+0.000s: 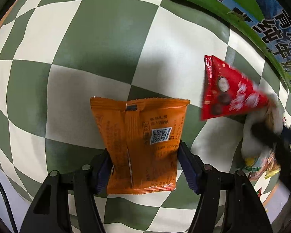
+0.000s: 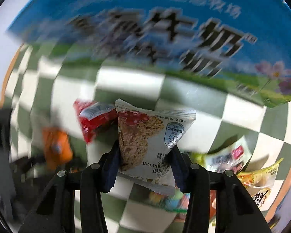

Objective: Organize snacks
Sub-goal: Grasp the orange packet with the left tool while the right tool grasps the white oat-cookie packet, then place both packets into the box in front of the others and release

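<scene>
Beyond both held packets, milk carton (image 2: pixel 164 29) borders checkered cloth (image 1: pixel 87 38).

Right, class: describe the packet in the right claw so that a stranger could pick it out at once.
Start at the big blue-and-green milk carton standing on the green-and-white checked cloth. In front of it the right claw pinches an oat snack packet. Unlike the red packet beside it, it is white, pyramid-shaped and pictures a brown oat cake.
</scene>
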`<state>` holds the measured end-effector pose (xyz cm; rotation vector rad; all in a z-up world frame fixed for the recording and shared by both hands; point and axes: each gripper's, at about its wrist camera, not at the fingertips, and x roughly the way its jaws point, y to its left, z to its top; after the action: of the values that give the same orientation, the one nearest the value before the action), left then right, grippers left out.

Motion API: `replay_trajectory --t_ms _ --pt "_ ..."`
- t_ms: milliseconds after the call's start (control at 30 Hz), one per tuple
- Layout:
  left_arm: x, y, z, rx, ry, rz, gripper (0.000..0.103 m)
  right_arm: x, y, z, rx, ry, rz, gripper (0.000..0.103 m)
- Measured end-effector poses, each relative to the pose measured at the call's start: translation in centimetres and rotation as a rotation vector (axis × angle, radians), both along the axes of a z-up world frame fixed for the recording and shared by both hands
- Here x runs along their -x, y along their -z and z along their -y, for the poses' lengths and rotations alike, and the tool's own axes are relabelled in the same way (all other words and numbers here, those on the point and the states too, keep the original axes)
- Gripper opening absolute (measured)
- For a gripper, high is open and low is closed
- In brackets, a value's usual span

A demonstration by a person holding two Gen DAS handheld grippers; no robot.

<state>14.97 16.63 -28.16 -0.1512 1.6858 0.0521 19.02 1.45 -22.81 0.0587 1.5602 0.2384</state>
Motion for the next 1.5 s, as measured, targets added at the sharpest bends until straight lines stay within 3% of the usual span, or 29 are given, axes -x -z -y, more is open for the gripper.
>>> replay_trajectory --t_ms 133,233,300,433,600,700,767,800,900,1033,1167,1367,1500 --pt "0.5 0.3 0.0 0.005 0.011 -0.012 0.069 2.1 -0.1 -0.7 -0.038 -0.109 -0.033 0.054" --pt "0.8 0.5 0.2 -0.012 0.012 -0.016 0.069 2.3 0.4 0.1 -0.074 -0.027 -0.062 0.075" --pt "0.9 0.5 0.3 -0.01 -0.004 -0.015 0.069 1.9 0.1 1.3 -0.11 0.062 -0.06 0.077" --pt "1.3 0.2 0.2 -0.024 -0.028 -0.006 0.058 1.8 -0.2 2.1 -0.115 0.164 -0.061 0.077" --pt "2.2 -0.6 -0.4 -0.104 -0.026 0.014 0.058 1.6 -0.4 -0.2 0.023 0.152 -0.008 0.077" --pt "2.4 -0.2 -1.1 -0.088 -0.048 0.009 0.058 1.4 0.8 -2.3 0.092 0.135 -0.01 0.076" --pt "2.6 -0.2 -1.2 -0.086 -0.049 0.014 0.058 1.5 1.3 -3.2 0.163 0.103 0.027 0.057" --pt "2.7 -0.4 -1.3 -0.087 -0.046 0.019 0.058 1.5 1.3 -3.3 0.165 0.095 0.036 0.056" --pt "3.0 -0.7 -0.9 -0.079 -0.038 0.03 0.057 1.5 0.6 -2.6 0.127 0.086 0.047 0.054" --pt "3.0 -1.3 -0.6 -0.044 -0.03 0.032 0.057 2.2 -1.4 1.4 -0.022 0.13 0.031 0.054" --pt "2.9 -3.9 0.4 -0.004 0.008 0.055 0.057 1.8 -3.5 4.8 -0.176 0.192 0.015 0.054" --pt "1.1 -10.7 3.7 0.126 0.077 0.149 0.057 1.7 -8.4 9.0 -0.296 0.233 0.051 0.054" --pt "-2.8 -16.2 7.5 0.201 0.154 0.225 0.057 1.3 -13.9 10.5 -0.33 0.239 0.12 0.054"
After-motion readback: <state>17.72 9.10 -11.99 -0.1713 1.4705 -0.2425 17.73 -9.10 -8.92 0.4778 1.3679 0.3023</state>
